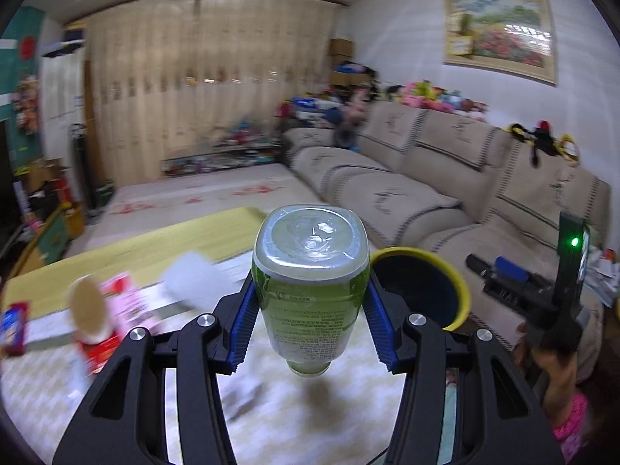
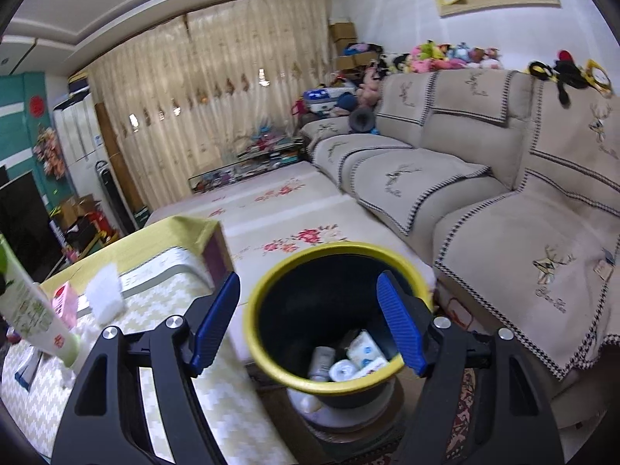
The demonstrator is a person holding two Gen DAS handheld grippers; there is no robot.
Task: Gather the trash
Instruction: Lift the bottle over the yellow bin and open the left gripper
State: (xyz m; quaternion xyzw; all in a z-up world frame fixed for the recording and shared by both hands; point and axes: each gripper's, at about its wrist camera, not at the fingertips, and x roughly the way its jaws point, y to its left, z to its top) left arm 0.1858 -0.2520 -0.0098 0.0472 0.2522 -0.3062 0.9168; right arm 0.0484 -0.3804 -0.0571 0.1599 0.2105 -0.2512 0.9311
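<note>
The green bottle (image 1: 310,290) is pinched between the two blue pads of the left gripper (image 1: 310,325), which press on its sides; its base faces away from the camera and its neck end points back toward it. It hangs in the air above a table (image 1: 46,379) spread with a pale zigzag cloth, and its shadow falls on that cloth below. Just beside it on the right, and lower, stands the yellow-rimmed bin (image 1: 457,283), black inside.

In the right wrist view, the right gripper (image 2: 310,321) has its jaws spread wide with nothing between the pads, and it hovers over the mouth of the bin (image 2: 263,302). Several white pieces of trash (image 2: 348,360) lie at the bottom, among them small bottles or wrappers. The bin stands on the floor between the table edge and a beige sofa (image 2: 503,232).

On the table lie a white tissue-like item (image 2: 104,290), a pink packet (image 2: 64,302) and, in the left wrist view, a blurred red carton (image 1: 100,348). The person's right hand (image 1: 554,364) grips the other gripper's handle at the right edge of that view.
</note>
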